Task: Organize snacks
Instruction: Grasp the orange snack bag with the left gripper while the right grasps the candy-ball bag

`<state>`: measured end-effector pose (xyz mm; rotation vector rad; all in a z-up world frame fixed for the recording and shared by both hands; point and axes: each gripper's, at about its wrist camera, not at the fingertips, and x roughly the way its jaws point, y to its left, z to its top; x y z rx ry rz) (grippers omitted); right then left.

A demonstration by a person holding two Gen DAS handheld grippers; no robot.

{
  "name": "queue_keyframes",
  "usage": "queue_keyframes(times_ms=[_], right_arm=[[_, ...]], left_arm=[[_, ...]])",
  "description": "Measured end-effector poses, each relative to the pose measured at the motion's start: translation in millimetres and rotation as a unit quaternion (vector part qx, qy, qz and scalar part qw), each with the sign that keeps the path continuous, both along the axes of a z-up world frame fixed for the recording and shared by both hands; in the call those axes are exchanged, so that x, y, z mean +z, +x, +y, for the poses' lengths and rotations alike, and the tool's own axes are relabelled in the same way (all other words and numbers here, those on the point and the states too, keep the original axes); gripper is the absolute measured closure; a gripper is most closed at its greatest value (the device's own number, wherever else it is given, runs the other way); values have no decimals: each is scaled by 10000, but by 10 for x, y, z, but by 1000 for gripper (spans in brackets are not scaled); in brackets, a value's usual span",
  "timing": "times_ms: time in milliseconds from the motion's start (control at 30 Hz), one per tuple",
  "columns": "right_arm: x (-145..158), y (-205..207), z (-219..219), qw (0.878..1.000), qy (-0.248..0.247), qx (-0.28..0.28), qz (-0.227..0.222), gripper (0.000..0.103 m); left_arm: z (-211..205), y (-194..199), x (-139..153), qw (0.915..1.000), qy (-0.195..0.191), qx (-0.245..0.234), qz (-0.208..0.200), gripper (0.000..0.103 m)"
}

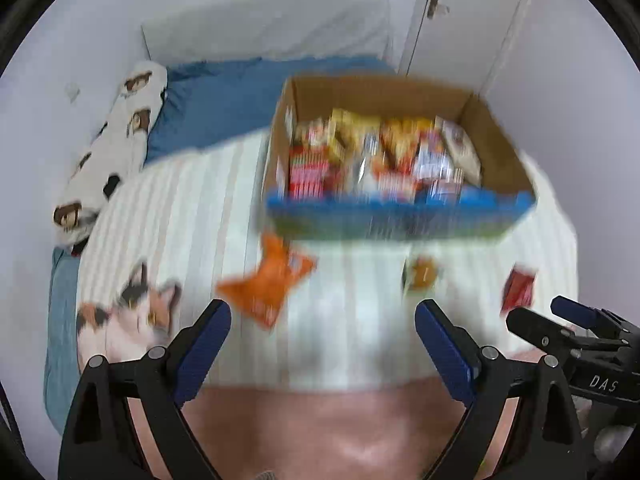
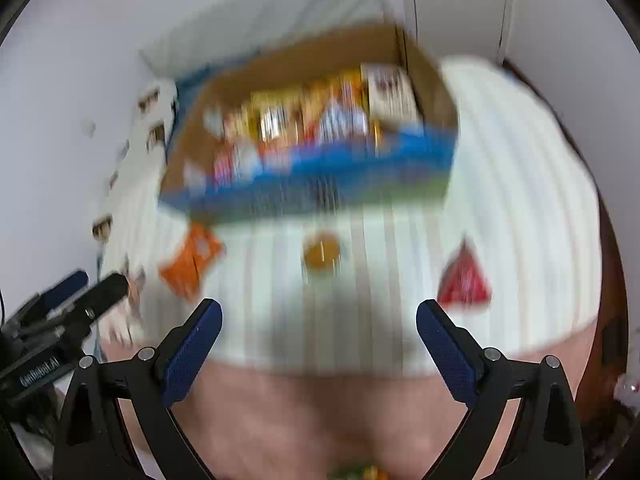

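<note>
"DAS" reads on the right claw (image 1: 560, 316); snack labels (image 1: 376, 160) blur unreadably.

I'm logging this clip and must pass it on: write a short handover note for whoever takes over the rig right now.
Left claw: open, holding nothing. Right claw: open, holding nothing.
Cardboard box sits on the striped blanket, already stocked with snack packs.
Left loose in front of it: orange packet, small round yellow snack, red packet.
Remaining: put those three in the box. Both views are blurred, so labels are unreadable.
</note>
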<state>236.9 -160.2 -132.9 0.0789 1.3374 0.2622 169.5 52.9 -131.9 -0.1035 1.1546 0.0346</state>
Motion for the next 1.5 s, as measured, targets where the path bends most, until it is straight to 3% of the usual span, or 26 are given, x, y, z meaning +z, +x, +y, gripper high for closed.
queue_keyframes(times_ms=[200,367,633,700,733,833,1033,1167,1267,1333,1433,1467,1500], right_arm=[[-682,-894,-161,9940,-410,420,925,3],[-1168,-1622,-215,9776,-1062,1019,1508,3],[-1603,-1880,-295,9650,-1523,1306,1688,6],[-1634,-1913,-291,9637,-1658,1395,1560,15],[-1610,-1904,-313,9667,-1612,1346,1459,24],[-1502,-1767,-432,9778,-1333,911,1331,40],[-1337,-1200,-659,9912,-549,-118,1201,41],[-1327,-823,-737,9895,-37,-756,1235,40],[-1336,-599,-765,9853,233,-1098,1291,40],[-1347,-521,-756,9844,210,-1120,1338,38],[-1334,-497,-744,9815,381,-1146,1484,19],[-1323,-508,-755,9813,392,-1140,1502,18],[-1304,-488,-715,9815,364,-1134,1500,18]], left_arm=[[-142,-562,-661,9953,179,-297,901,9],[-251,-925,-1141,9864,280,-561,1522,8],[-343,-1087,-1410,9805,351,-700,1804,8],[-343,-1085,-1407,9804,377,-710,1798,9],[-327,-1078,-1421,9807,411,-714,1773,9],[-274,-933,-1306,9828,461,-670,1656,8],[72,-313,-1086,9887,687,-361,1280,8],[281,275,-1023,9879,1001,-294,1148,9],[301,651,-1132,9837,1208,-457,1252,9],[229,855,-1289,9797,1266,-719,1378,9],[124,1111,-1453,9732,1284,-1069,1581,9],[93,1153,-1475,9728,1270,-1122,1580,17],[68,1195,-1512,9727,1227,-1140,1606,37]])
